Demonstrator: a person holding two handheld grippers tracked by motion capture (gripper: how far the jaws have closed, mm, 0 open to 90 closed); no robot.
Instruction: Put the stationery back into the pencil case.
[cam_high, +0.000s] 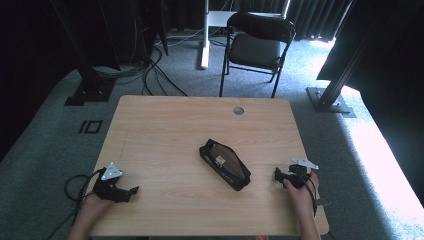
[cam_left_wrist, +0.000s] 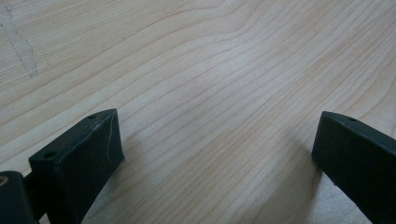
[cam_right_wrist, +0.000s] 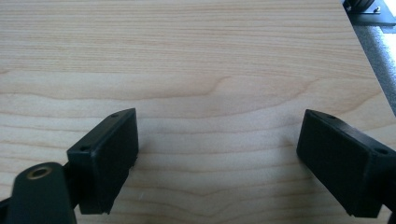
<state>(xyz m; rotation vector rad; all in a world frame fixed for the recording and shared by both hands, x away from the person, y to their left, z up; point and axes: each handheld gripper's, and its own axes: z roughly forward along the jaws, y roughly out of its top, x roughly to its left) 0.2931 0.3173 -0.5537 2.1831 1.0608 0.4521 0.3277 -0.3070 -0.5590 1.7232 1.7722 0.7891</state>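
- Here, at the left of the high view, the left claw (cam_high: 131, 191) is seen resting on the table (cam_high: 165, 125) near its front edge, held by the left hand (cam_high: 92, 206); in the left gripper view its jaws stand wide apart with nothing but pale wood grain between them.
- In the middle, the black pouch (cam_high: 225, 164) lies flat and diagonal on the table, well apart from both claws; it is long, soft-sided and rounded at the ends, with a brownish see-through panel on top.
- At the right, the right claw (cam_high: 276, 176) is held low by the right hand (cam_high: 300, 192), jaws likewise spread wide and empty.
- A reach toward the pouch is judged best made with each claw brought to one end, the fabric edge being pinched rather than the slick panel.
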